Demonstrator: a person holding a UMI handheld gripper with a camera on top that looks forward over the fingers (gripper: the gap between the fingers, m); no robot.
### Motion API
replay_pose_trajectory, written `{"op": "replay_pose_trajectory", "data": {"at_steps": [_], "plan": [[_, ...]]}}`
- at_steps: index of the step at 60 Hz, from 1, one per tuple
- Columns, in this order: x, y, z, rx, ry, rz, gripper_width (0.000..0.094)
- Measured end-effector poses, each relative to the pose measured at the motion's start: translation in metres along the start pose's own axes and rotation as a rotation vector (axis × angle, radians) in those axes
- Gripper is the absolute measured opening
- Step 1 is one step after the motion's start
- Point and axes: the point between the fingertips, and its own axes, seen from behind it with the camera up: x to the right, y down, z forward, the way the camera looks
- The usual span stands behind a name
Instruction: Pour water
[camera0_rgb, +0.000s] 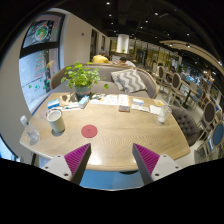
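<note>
I log: table (115, 140), pale wood; coaster (89, 130) near its middle, red; mug (56, 121) by its left edge, white with teal band; plant (80, 76) at far edge, green; cushion (128, 80), grey-white chevron; my finger pads (77, 157), magenta.

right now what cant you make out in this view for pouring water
- Cup on the wooden table, gripper view: whether it holds water, too small.
- Glass beside the cup: contents unreadable, too small.
- Items by the plant: too small to identify.
- Gripper: jaws open, nothing between them; the finger bases are cut off.
</note>
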Motion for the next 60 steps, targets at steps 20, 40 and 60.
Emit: {"op": "replay_pose_trajectory", "data": {"at_steps": [20,40,60], "plan": [[-0.105,0.033,0.003,-0.016,-0.052,-0.003,0.0852],[-0.332,0.06,-0.009,0.063,-0.268,-0.016,0.0858],[-0.443,0.028,0.095,0.168,-0.305,-0.039,0.0856]]}}
